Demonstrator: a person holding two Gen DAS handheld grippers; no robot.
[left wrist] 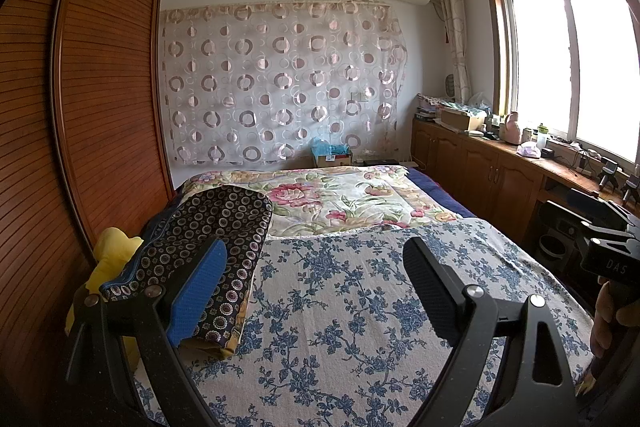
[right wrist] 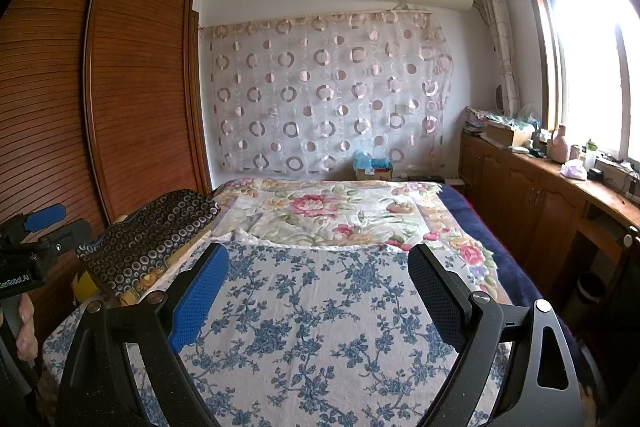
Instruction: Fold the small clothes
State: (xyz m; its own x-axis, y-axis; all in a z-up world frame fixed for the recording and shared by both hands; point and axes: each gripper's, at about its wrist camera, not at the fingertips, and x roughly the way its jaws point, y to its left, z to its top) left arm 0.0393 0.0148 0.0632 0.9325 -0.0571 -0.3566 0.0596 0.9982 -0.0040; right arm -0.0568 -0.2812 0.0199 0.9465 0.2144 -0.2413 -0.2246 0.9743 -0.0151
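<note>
Off to the left of the left gripper (left wrist: pixel 316 287), partly behind its blue pad (left wrist: pixel 198 291), sat the dark ringed garment (left wrist: pixel 208 231), already lying in a flat fold on top of something yellow (left wrist: pixel 110 255) at the bed's edge. From the right gripper (right wrist: pixel 318 291) it was further left and ahead (right wrist: pixel 148 235), well apart. Looked like thin soft cloth to me, light and floppy, so it'd sag and slide if pinched mid-panel. I'd grab it at a hemmed edge or corner, one gripper each side. Both grippers had their jaws spread wide with nothing between them, just hovering over the blue-flower sheet (left wrist: pixel 340 307). Beyond that was the pink-flower quilt (left wrist: pixel 340 199), wardrobe (left wrist: pixel 108 107) on the left, window (left wrist: pixel 568 67) on the right.
</note>
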